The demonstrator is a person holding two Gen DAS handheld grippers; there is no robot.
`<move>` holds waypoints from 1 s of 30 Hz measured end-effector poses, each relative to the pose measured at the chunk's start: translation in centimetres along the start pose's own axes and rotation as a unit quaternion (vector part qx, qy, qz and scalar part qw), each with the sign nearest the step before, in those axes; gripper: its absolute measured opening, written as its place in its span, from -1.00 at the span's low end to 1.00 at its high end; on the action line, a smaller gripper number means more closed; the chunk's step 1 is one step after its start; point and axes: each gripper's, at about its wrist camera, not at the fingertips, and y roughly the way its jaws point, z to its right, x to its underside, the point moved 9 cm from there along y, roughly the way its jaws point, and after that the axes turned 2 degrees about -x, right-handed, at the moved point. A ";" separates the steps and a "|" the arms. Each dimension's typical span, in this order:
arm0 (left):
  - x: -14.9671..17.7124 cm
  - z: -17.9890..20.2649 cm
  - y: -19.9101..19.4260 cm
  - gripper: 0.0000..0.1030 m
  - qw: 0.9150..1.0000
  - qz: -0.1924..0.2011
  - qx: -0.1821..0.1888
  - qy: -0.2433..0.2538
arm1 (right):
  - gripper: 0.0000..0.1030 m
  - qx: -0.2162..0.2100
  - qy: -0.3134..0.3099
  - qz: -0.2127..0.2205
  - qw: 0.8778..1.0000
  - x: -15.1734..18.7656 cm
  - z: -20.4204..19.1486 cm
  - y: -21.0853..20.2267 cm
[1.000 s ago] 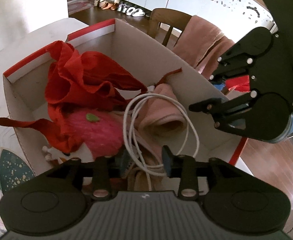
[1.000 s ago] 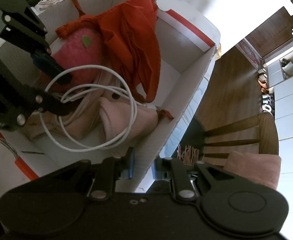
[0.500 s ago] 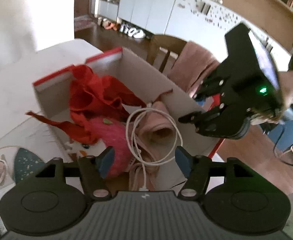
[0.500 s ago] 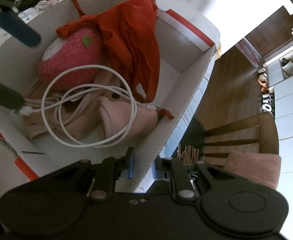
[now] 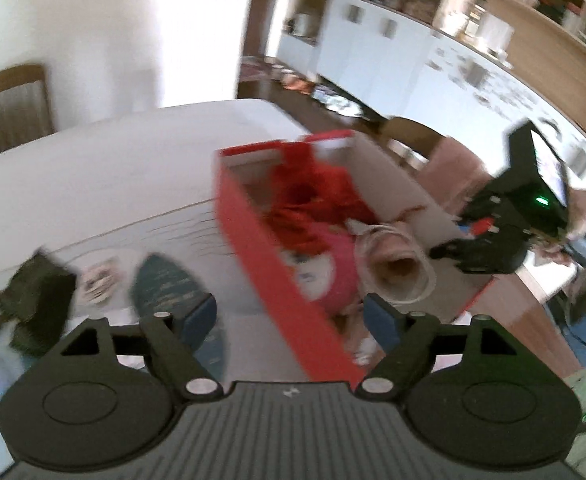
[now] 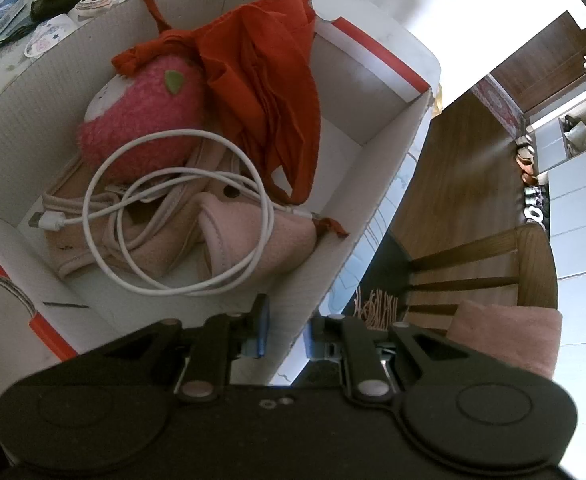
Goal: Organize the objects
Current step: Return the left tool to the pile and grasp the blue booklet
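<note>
While the right gripper [image 6: 285, 334] pinches the red-and-white cardboard box's near wall [image 6: 313, 276] steady, the left gripper [image 5: 289, 318], jaws just opened wide (nothing between), leaves the coiled white cable [image 6: 181, 216] inside.

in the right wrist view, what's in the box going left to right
white cable's plug end → pink plush toy → red cloth → box's right wall, which the right tool grips at its near end
</note>
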 end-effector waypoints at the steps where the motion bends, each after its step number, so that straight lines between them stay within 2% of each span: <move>1: 0.2 -1.2 -0.4 0.57 1.000 0.002 -0.011 -0.014 | -0.70 0.000 0.000 0.000 1.000 0.0 0.0 0.0; 3: 0.8 -4.0 -1.1 0.68 0.998 0.006 -0.043 -0.039 | -0.70 0.000 0.000 -0.001 1.000 -0.1 -0.1 0.0; 7: 1.9 -9.4 -1.9 0.70 0.990 0.008 -0.115 -0.083 | -0.70 0.001 0.000 -0.003 1.000 -0.2 -0.1 0.1; 8: 2.2 -10.6 -1.9 0.74 0.987 0.006 -0.131 -0.094 | -0.70 0.001 0.000 -0.004 1.000 -0.2 -0.1 0.1; 9: 2.5 -11.9 -1.9 0.91 0.983 0.005 -0.153 -0.102 | -0.70 0.001 0.000 -0.004 1.000 -0.2 -0.1 0.1; 10: 2.8 -13.2 -1.9 1.00 0.978 0.005 -0.177 -0.108 | -0.70 0.001 0.000 -0.004 1.000 -0.3 -0.1 0.1; 13: 3.7 -16.7 -1.8 1.00 0.965 -0.001 -0.228 -0.127 | -0.70 0.001 0.001 -0.004 1.000 -0.3 -0.1 0.1; 17: 5.2 -20.6 -0.9 1.00 0.951 -0.017 -0.263 -0.159 | -0.70 0.002 0.002 -0.005 1.000 -0.3 -0.1 0.1; 22: 7.1 -24.3 0.6 1.00 0.939 -0.043 -0.286 -0.185 | -0.70 0.002 0.002 -0.007 1.000 -0.4 -0.2 0.0; 27: 8.2 -26.3 1.6 1.00 0.932 -0.058 -0.285 -0.217 | -0.70 0.002 0.004 -0.008 1.000 -0.5 -0.1 0.1; 30: 9.0 -27.4 2.0 1.00 0.923 -0.069 -0.298 -0.232 | -0.70 0.002 0.005 -0.009 1.000 -0.5 -0.1 0.1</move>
